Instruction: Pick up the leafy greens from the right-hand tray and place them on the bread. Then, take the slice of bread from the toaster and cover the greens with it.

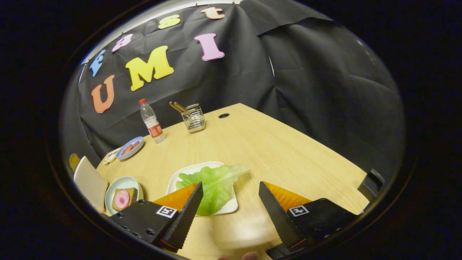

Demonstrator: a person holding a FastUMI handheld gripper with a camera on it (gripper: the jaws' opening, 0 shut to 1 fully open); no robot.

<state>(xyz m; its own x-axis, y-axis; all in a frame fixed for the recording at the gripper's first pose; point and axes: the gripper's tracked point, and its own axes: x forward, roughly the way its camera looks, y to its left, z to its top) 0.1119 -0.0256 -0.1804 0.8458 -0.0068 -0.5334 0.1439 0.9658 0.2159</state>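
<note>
My gripper [231, 195] hangs over the wooden table [288, 151] with its fingers spread wide and nothing between them. I see the lettuce leaf [213, 182] just ahead of the left finger, lying on a white tray [231, 206], one end spilling over the tray's far edge. Left of that sits a pale plate [124, 182] holding bread topped with a pink slice [122, 198], and the toaster [90, 184] stands beside it. Farther off I see a small blue dish [130, 148], a water bottle [152, 122] and a wire holder with chopsticks [193, 117].
</note>
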